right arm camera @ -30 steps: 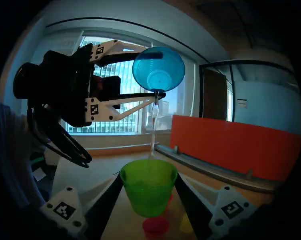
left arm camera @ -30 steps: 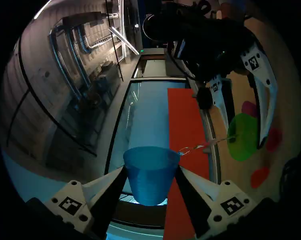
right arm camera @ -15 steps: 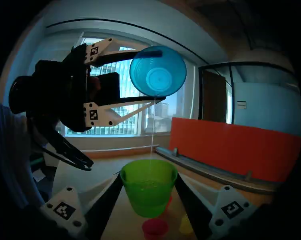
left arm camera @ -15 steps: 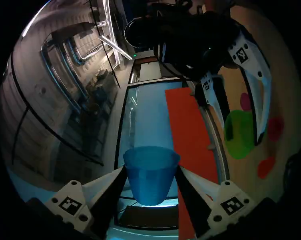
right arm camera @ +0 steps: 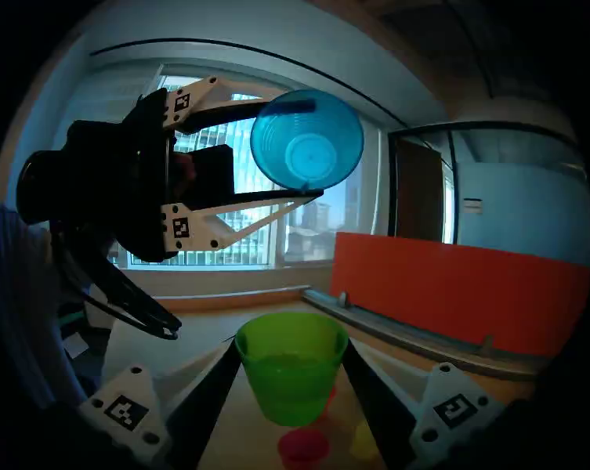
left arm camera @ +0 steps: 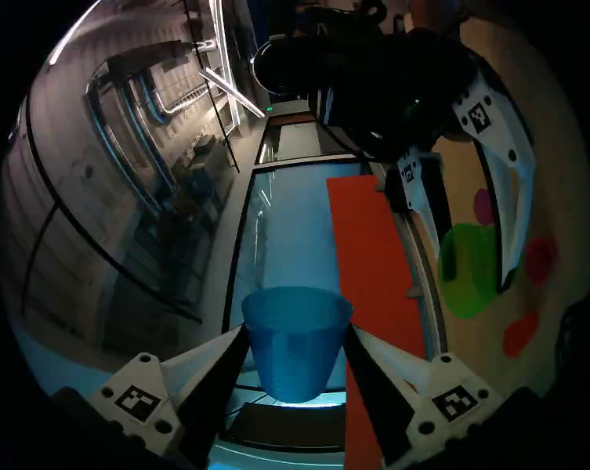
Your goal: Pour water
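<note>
Between left tongs [left arm camera: 296, 335], blue cup [left arm camera: 295, 356]

We see the tan bench [right arm camera: 244, 431] carrying a small red cup [right arm camera: 302, 448] and a yellow cup [right arm camera: 364, 441] close together, with an orange panel [right arm camera: 467, 294] standing along its far edge.

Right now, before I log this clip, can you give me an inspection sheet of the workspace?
Surface: tan table.
Job's things: blue cup tipped on its side above the upright green cup, which holds water; no stream visible.
Clutter: small red cup and yellow item on the table.
Grippers: left gripper shut on blue cup; right gripper shut on green cup.
Cables: black cables loop below the left gripper.
Surroundings: window, orange panel.
</note>
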`<state>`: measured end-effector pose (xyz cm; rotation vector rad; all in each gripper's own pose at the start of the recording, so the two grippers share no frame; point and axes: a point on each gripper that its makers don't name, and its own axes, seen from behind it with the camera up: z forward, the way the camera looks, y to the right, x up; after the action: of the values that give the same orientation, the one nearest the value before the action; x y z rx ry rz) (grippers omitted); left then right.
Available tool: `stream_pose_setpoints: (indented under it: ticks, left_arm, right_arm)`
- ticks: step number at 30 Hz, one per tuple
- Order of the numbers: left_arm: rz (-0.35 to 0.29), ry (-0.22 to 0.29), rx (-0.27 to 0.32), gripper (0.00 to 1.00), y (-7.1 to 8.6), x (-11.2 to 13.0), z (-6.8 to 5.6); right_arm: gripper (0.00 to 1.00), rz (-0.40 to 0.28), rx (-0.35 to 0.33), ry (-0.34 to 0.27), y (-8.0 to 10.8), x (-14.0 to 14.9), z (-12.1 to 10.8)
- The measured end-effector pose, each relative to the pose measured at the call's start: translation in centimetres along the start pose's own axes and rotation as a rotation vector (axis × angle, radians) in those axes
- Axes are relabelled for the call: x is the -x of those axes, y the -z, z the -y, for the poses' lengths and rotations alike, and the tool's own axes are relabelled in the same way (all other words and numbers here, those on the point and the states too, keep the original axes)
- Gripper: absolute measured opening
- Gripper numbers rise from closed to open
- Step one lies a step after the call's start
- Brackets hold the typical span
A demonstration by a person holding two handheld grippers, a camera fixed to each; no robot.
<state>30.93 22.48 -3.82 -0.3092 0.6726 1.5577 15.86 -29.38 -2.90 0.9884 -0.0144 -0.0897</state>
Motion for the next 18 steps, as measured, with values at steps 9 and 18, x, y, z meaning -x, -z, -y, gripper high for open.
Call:
stream_pose_setpoints:
  ticks: [9,18]
  left_arm:
    - [0.051,0.302,0.03,0.83,-0.6,2.1,-1.8]
    - [0.083,0.639,0.063,0.83,-0.7,3.7,-3.3]
  right_arm:
    - [0.91,-0.01,0.008,-0.005,0.2,-0.2,-0.2]
    - [0.9,-0.014,0.016,-0.008,0.2,-0.1,-0.5]
